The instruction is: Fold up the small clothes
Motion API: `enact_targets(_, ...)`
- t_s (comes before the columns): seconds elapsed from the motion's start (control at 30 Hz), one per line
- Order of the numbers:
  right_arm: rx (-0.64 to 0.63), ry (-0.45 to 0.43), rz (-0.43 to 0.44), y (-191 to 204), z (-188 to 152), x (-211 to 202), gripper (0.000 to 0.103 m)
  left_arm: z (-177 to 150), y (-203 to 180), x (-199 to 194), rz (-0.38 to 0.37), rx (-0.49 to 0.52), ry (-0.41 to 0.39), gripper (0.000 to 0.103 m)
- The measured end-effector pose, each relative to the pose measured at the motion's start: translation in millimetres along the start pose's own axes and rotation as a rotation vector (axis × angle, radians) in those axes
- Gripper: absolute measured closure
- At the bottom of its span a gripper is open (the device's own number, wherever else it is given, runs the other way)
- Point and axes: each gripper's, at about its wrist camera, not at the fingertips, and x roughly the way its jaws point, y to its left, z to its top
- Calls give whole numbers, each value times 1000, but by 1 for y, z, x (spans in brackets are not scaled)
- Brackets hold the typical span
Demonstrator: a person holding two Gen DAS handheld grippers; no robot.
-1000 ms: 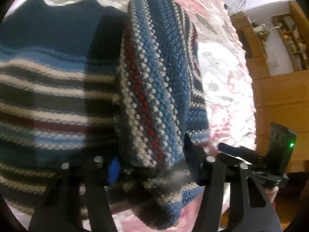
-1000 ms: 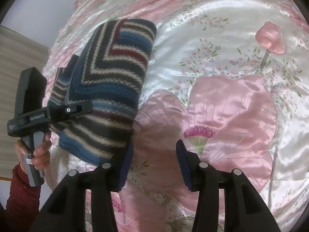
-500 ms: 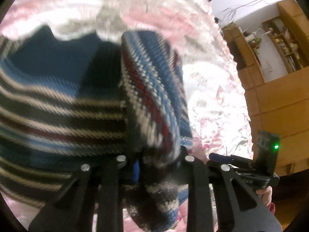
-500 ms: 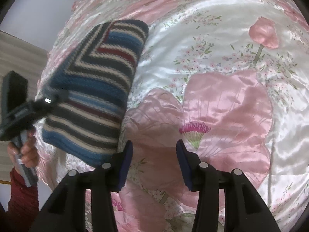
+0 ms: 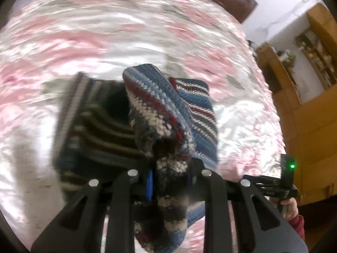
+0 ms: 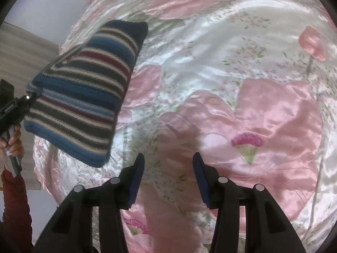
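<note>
Sweater (image 5: pixel 168 113) between left claw's (image 5: pixel 170 181) pads

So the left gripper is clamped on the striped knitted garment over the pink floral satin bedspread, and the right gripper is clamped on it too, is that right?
Not quite. The right gripper is open and holds nothing, as the right wrist view shows. Only the left gripper is clamped on the striped knitted garment over the pink floral satin bedspread.
</note>
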Motion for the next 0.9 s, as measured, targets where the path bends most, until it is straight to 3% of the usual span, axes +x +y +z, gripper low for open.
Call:
enact_targets(0.2,-34,21,-2,15,0,9,54,-2,61,-1,29,-102,16,80)
enact_targets(0.5,-89,67,29,53,4,36,52,-15,95,37,71,-109,43,78)
enact_targets(0.7,-130,86,63,81,6,51,50,-20,88,20,69,-71,50,64)
enact_targets(0.8,-149,88,73,93,6,54,47,-32,84,2,96,-52,45,43)
enact_targets(0.9,-173,91,73,103,5,55,47,-50,75,-12,101,5,57,40)
